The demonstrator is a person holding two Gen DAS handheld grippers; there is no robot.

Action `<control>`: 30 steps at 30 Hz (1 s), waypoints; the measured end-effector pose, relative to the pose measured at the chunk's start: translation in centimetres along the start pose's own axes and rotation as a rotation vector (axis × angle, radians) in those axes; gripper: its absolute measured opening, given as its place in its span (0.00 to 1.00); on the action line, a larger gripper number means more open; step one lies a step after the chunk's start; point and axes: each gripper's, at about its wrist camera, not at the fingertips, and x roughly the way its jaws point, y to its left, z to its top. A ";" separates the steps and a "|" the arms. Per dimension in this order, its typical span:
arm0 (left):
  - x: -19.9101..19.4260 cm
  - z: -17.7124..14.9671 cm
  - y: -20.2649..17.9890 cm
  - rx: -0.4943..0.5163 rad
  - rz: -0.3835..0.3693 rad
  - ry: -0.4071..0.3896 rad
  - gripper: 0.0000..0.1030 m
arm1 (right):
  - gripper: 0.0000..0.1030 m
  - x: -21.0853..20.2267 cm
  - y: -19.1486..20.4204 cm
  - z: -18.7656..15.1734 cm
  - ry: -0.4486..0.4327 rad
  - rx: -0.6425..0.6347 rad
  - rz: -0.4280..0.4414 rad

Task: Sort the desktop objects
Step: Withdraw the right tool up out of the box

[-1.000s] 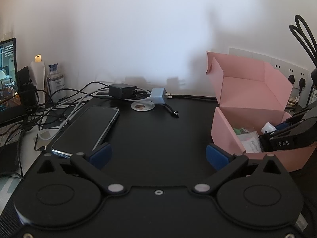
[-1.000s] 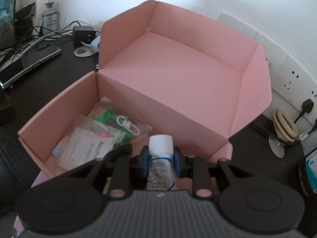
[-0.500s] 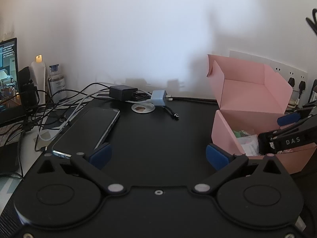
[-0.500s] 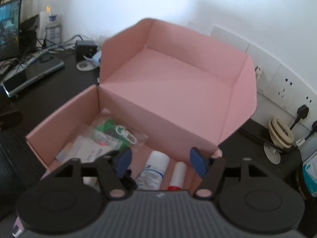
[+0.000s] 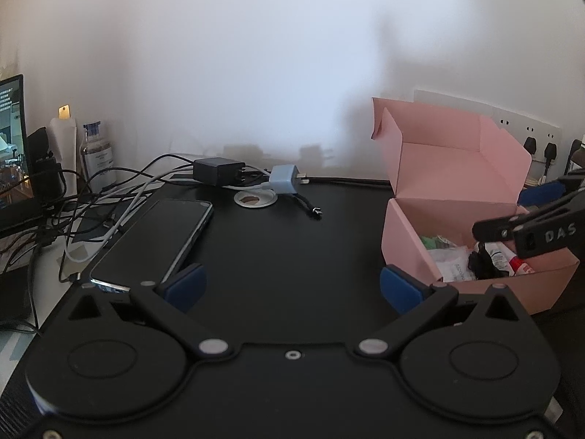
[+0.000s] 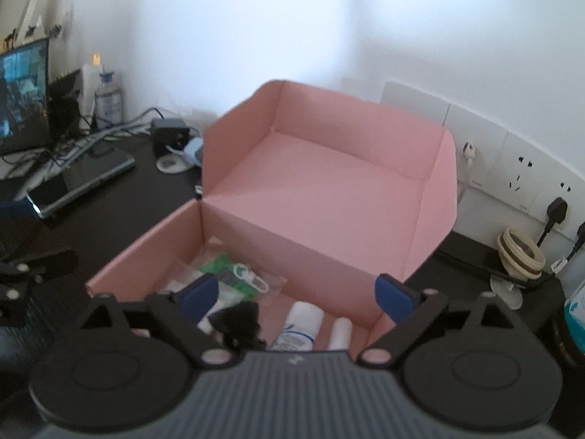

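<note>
The right gripper (image 6: 298, 294) is hovering over the pink box (image 6: 329, 197), its jaws having just been opening wide with nothing between them; the white tube (image 6: 301, 325) is lying inside. The left gripper (image 5: 290, 285) is hanging wide-jawed above the desk (image 5: 274, 241), empty.

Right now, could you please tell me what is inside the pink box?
The pink box holds a white tube, a thinner white tube, a green packet in clear plastic, and something black. The right tool covers the box's near end.
</note>
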 end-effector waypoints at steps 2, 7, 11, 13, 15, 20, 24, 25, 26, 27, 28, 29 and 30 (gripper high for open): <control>0.0 0.0 0.0 0.003 0.003 -0.003 1.00 | 0.95 -0.8 0.0 0.0 -0.033 0.009 0.001; 0.1 0.0 -0.2 0.012 0.006 -0.001 1.00 | 0.99 -3.1 -0.4 -0.8 -0.110 0.059 0.032; 0.1 -0.1 -0.3 0.017 0.008 -0.001 1.00 | 0.99 -4.7 -0.7 -2.0 -0.149 0.104 0.048; 0.0 -0.1 -0.3 0.018 0.007 -0.002 1.00 | 0.99 -5.6 -0.9 -2.9 -0.186 0.124 0.040; 0.0 -0.1 -0.3 0.018 0.004 -0.003 1.00 | 0.99 -6.4 -1.4 -3.9 -0.221 0.154 0.034; 0.1 -0.1 -0.5 0.026 -0.006 0.005 1.00 | 0.99 -7.6 -3.3 -6.6 -0.263 0.251 0.018; 0.0 -0.1 -0.6 0.029 -0.019 0.008 1.00 | 0.99 -8.1 -4.9 -9.1 -0.257 0.358 0.008; 0.0 -0.1 -0.6 0.031 -0.024 0.009 1.00 | 0.99 -8.2 -5.3 -9.7 -0.253 0.385 0.007; 0.0 -0.1 -0.7 0.033 -0.028 0.010 1.00 | 0.99 -8.2 -5.7 -10.2 -0.248 0.412 0.007; 0.0 -0.1 -0.7 0.036 -0.033 0.013 1.00 | 0.99 -8.2 -6.0 -10.8 -0.243 0.436 0.005; 0.0 -0.2 -0.8 0.038 -0.039 0.015 1.00 | 0.99 -8.3 -6.3 -11.4 -0.237 0.459 0.003; 0.0 -0.2 -0.8 0.040 -0.046 0.017 1.00 | 0.99 -8.3 -6.5 -11.9 -0.232 0.480 0.001; 0.0 -0.3 -0.9 0.042 -0.051 0.019 1.00 | 0.99 -8.3 -6.7 -12.3 -0.228 0.489 0.000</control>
